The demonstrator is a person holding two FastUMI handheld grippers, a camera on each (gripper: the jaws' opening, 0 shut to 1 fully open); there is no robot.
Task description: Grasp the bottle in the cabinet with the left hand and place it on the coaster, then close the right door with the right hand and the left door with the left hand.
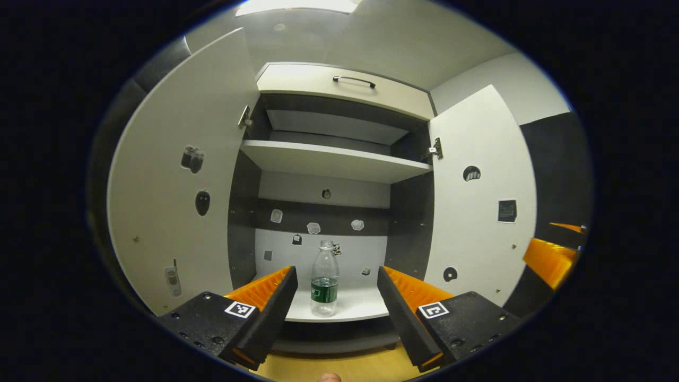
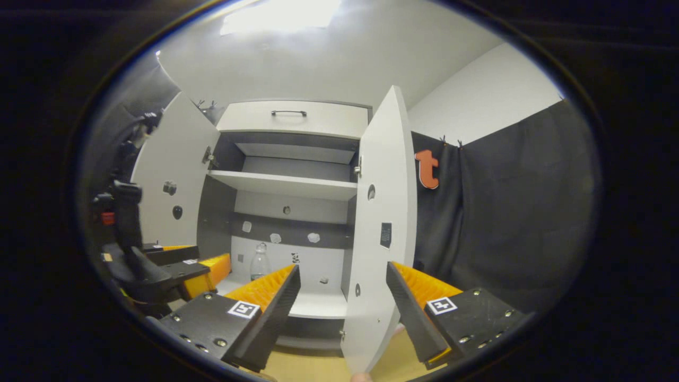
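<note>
A clear plastic bottle [image 1: 324, 280] with a green label and no cap stands upright on the cabinet's bottom shelf [image 1: 355, 307]. My left gripper [image 1: 336, 276] is open in front of the cabinet, its fingers on either side of the bottle's line but short of it. Both doors are swung open: the left door [image 1: 180, 185] and the right door [image 1: 480, 201]. In the right gripper view, my right gripper [image 2: 343, 273] is open, and the right door's edge [image 2: 379, 228] stands between its fingers, farther off. The bottle [image 2: 259, 263] and the left gripper [image 2: 204, 270] appear at that view's left.
An upper shelf [image 1: 334, 159] and a drawer with a dark handle [image 1: 354, 80] sit above the bottle. The right gripper's finger [image 1: 549, 260] shows at the right edge of the left gripper view. A wooden surface [image 1: 339, 366] lies below the cabinet. Black cloth wall [image 2: 504, 223] hangs right of the cabinet.
</note>
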